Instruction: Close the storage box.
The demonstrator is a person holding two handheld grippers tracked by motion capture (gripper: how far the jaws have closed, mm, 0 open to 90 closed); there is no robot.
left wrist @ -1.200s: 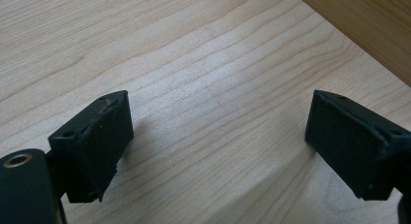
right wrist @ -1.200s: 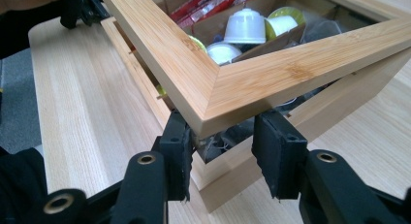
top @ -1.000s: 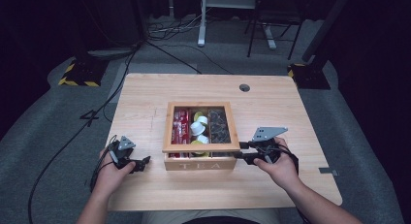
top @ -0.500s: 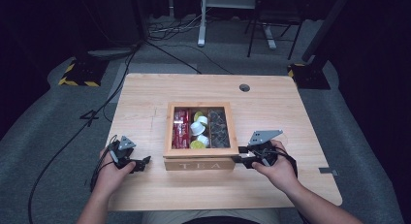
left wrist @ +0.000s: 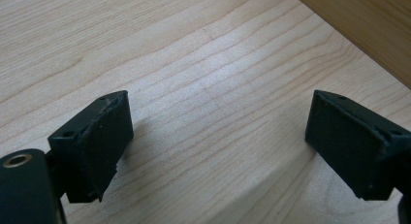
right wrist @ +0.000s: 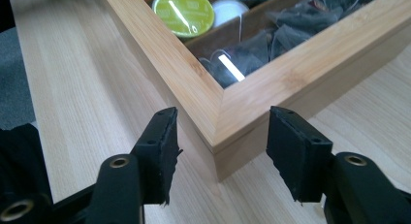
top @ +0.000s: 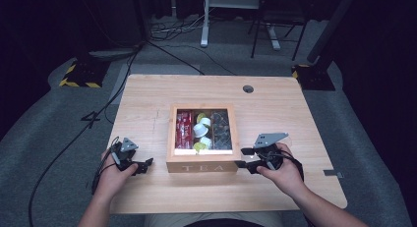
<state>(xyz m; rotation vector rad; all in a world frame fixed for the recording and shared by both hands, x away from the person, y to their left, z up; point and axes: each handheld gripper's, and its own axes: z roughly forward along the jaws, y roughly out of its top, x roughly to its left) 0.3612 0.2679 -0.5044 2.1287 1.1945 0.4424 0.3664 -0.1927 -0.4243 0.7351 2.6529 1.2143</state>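
Straddling the near right corner of the wooden tea box (right wrist: 271, 88), the right gripper (right wrist: 220, 151) has its jaws spread, one on each side of that corner, apart from the wood. The box sits mid-table (top: 147, 99), long axis running away from the person, "TEA" lettered on its near face. The left gripper (left wrist: 213, 151) rests spread over bare wood just beside the box's left side.

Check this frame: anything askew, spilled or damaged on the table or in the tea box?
Nothing stands out. The tea box sits square on the table, lid closed, contents inside. The right tool straddles its near corner, open; the left tool is open over bare wood.
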